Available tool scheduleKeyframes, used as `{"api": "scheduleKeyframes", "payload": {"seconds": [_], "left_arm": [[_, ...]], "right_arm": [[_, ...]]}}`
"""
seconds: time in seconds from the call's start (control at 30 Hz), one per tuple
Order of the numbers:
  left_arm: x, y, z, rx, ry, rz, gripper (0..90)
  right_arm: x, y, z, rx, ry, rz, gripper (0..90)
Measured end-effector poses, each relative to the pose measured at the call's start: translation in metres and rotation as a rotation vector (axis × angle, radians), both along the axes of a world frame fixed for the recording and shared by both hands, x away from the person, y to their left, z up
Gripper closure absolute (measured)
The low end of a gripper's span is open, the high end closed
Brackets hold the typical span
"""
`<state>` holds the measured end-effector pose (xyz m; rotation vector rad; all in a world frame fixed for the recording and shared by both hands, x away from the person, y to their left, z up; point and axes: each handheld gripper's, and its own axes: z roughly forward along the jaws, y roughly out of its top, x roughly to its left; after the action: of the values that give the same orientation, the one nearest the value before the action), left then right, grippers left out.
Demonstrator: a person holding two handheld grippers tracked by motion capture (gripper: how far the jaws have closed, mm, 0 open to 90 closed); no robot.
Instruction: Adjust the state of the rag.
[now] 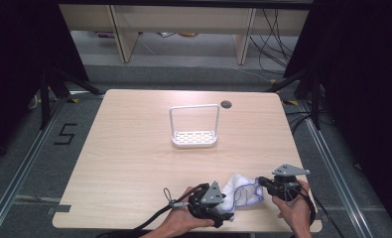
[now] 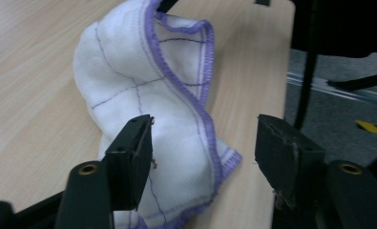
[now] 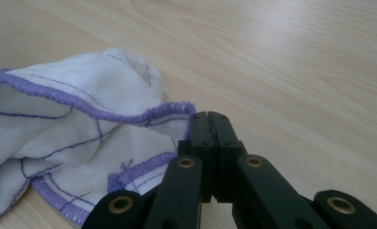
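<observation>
A white cloth (image 1: 240, 193) with a purple hem and thin purple grid lines lies bunched near the table's front edge, between my two grippers. My right gripper (image 1: 261, 182) is to its right. In the right gripper view its jaws (image 3: 209, 119) are pressed together on the hem of the cloth (image 3: 71, 119), holding one edge slightly raised. My left gripper (image 1: 224, 208) comes at the cloth from the left. Its jaws (image 2: 205, 143) stand apart with the cloth's (image 2: 143, 71) lower fold between them, and the pads do not press on it.
A white wire rack (image 1: 194, 126) with a perforated base and a tall handle stands mid-table, well beyond the cloth. A round cable hole (image 1: 226, 104) sits near the far edge. The table's right edge (image 2: 277, 57) runs close beside the cloth, with floor and cables past it.
</observation>
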<state>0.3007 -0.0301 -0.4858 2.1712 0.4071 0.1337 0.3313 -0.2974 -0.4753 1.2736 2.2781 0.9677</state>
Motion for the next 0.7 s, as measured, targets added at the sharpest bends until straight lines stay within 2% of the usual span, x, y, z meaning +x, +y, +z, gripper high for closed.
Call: {"api": "scheduleKeyframes", "payload": {"seconds": [0.07,0.17,0.2,0.27,0.33,0.37,0.47,0.57,0.6,0.7], "left_arm": [[0.0,-0.008,-0.001,0.045,-0.035,0.004,35.1],[0.002,-0.018,-0.003,0.084,-0.086,0.029,36.3],[0.002,-0.019,-0.004,0.094,-0.114,0.029,39.6],[0.001,-0.021,-0.006,0.124,-0.161,0.037,46.9],[0.003,-0.019,-0.006,0.127,-0.189,0.042,57.3],[0.004,-0.018,-0.006,0.099,-0.179,0.05,62.9],[0.008,-0.015,-0.004,0.063,-0.163,0.047,77.1],[0.013,-0.009,0.001,0.037,-0.127,0.029,81.0],[0.014,-0.007,0.002,0.017,-0.113,0.032,81.4],[0.019,0.004,0.012,-0.031,-0.067,0.017,82.3]], "right_arm": [[0.001,0.0,-0.002,0.012,0.014,-0.001,90.0],[0.001,0.001,-0.002,0.015,0.014,-0.006,90.0],[0.0,0.0,-0.001,0.007,0.024,0.004,90.0],[0.001,0.0,-0.001,0.011,0.017,0.013,90.0],[0.001,0.0,-0.001,0.006,0.018,0.009,90.0],[0.002,0.0,-0.003,0.004,-0.006,0.016,90.0],[0.001,0.001,-0.002,0.012,0.015,0.005,90.0],[0.0,0.001,-0.001,0.022,0.011,-0.001,90.0],[0.001,0.0,-0.001,0.005,-0.009,0.01,90.0],[-0.002,0.001,0.003,0.026,0.004,0.003,90.0]]}}
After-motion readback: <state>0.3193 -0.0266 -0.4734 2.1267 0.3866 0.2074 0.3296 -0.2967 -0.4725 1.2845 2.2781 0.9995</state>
